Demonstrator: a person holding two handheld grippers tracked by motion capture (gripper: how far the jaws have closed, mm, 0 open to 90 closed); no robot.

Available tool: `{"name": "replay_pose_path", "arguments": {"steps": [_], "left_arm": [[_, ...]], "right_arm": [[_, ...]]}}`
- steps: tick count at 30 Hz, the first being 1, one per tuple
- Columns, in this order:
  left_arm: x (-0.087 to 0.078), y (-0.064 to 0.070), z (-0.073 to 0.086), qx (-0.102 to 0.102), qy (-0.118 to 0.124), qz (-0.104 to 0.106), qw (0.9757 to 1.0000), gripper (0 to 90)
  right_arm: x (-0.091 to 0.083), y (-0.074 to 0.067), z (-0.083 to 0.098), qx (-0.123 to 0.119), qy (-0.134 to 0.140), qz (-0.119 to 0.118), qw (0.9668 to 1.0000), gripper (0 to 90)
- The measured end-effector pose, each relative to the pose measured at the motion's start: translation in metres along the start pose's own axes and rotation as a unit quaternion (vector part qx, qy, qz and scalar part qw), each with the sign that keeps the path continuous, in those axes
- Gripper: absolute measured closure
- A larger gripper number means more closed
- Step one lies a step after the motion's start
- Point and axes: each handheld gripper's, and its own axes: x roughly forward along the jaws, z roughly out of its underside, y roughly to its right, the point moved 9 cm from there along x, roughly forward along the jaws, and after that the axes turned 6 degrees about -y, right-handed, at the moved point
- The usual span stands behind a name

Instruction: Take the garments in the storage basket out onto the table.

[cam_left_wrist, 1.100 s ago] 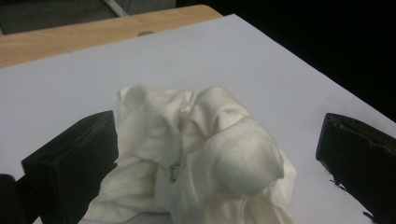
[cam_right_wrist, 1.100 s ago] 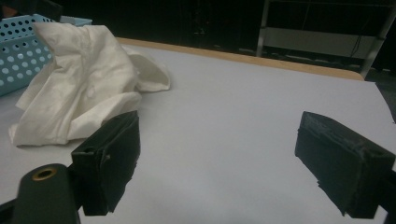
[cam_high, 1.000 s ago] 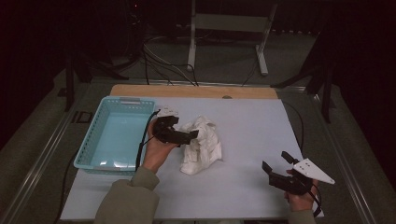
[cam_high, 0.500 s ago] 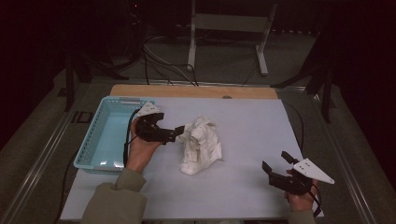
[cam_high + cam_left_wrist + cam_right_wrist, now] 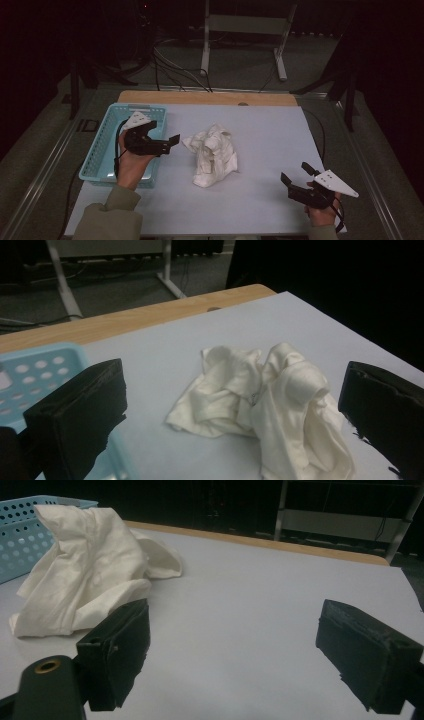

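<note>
A crumpled white cloth (image 5: pixel 214 154) lies in a heap near the middle of the pale mat. My left gripper (image 5: pixel 162 132) hovers just left of it, over the basket's right rim, open and holding nothing. In the left gripper view the cloth (image 5: pixel 260 400) sits ahead between the wide-apart jaws of that gripper (image 5: pixel 230 410). My right gripper (image 5: pixel 296 174) rests near the front right corner, open and well clear of the cloth. In the right gripper view its own jaws (image 5: pixel 245 650) frame bare mat, with the cloth (image 5: pixel 85 575) off to the left.
A light-blue perforated basket (image 5: pixel 102 150) stands at the left edge of the mat, also seen as the basket (image 5: pixel 35 365) and the basket (image 5: pixel 20 535). A wooden strip (image 5: pixel 210 98) borders the far side. Cables and a metal stand lie on the floor beyond.
My left gripper has drawn back to the left, away from the cloth and toward the basket, leaving the cloth on the mat. The right gripper has stayed put.
</note>
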Motion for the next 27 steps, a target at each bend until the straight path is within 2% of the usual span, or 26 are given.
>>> {"name": "replay_pose_path", "arguments": {"steps": [12, 16, 27], "left_arm": [[-0.028, -0.014, 0.017, 0.003, 0.024, -0.016, 0.9996, 0.0], [-0.034, -0.018, 0.025, 0.002, 0.021, -0.02, 0.9996, 0.0], [-0.047, -0.026, 0.044, 0.001, 0.034, -0.032, 0.9989, 0.0]], "right_arm": [[0.0, 0.0, 0.0, 0.001, 0.001, 0.0, 1.0, 14.2], [0.0, 0.0, 0.0, 0.0, 0.001, 0.0, 1.0, 14.2], [0.0, 0.0, 0.0, 0.0, 0.002, 0.0, 1.0, 14.2]]}}
